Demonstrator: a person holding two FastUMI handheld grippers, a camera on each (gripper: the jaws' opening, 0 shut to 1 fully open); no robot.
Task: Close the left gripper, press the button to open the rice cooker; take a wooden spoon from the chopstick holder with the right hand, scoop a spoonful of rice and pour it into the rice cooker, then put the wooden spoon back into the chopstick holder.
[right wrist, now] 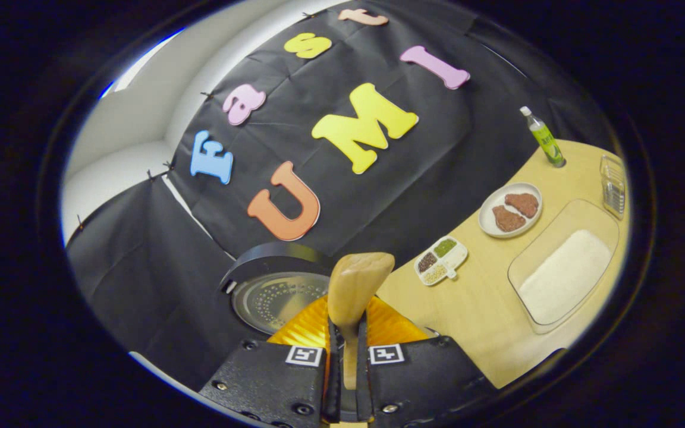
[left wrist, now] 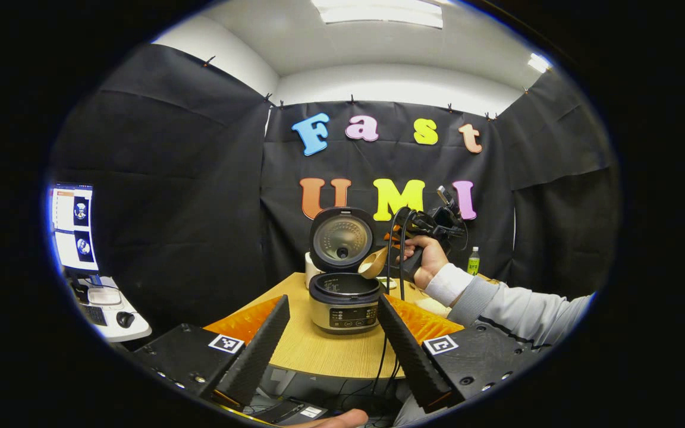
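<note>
We noted the right gripper [right wrist: 347, 380] clamped on the pale wooden spoon [right wrist: 355, 285], bowl tipped above the open silver rice cooker [left wrist: 345, 303] presumably for pouring, while the left gripper [left wrist: 332, 339] hung back, fingers spread, empty.

Left view faces cooker [left wrist: 344, 297], right view tilted above table [right wrist: 485, 297]

I log a green bottle [right wrist: 543, 138] at the upper right of the right gripper view, standing upright on the wooden table [right wrist: 479, 297]. Below it I count a round plate [right wrist: 509, 210] with two brown patties, and a small divided dish [right wrist: 441, 260] of beans. A computer screen [left wrist: 73, 226], keyboard and mouse sit at the left edge of the left gripper view.
</note>
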